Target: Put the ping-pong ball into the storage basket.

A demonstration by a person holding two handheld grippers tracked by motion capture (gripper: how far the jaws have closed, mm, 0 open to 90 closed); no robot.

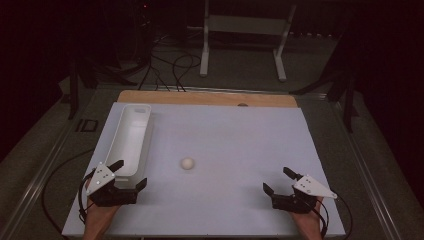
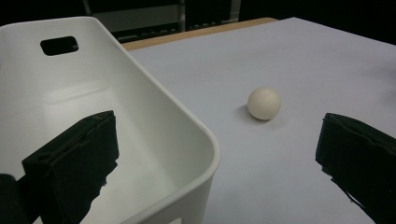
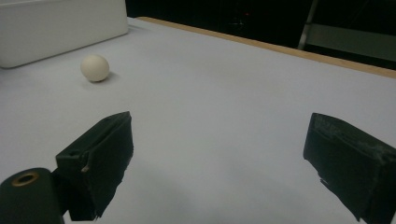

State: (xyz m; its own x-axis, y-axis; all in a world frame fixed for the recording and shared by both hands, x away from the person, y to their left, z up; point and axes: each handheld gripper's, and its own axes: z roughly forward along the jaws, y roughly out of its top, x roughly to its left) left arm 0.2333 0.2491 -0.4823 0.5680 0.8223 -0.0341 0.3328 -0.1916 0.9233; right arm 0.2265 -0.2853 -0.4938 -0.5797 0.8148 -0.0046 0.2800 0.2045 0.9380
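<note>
A small pale ball (image 1: 188,163) lies alone on the white tabletop (image 1: 240,140), a little left of the middle and nearer to the front edge than to the far one. Nothing touches it. To its left, along the left edge of the tabletop, stands a long white bin (image 1: 131,136) with a handle slot in its far wall; the bin is empty inside, as far as I can see.

The left tongs (image 1: 127,174) hang at the near end of this bin, with the jaws wide open; one jaw stands over the inside of the bin, the other over the tabletop outside it, and they hold nothing. The right tongs (image 1: 278,180) rest near the front right corner, well apart from the ball, also wide open and empty.

My judgement is that the work, probably to put the ball into the bin, is not yet begun: the ball is still to be reached, gripped, carried over and released.
</note>
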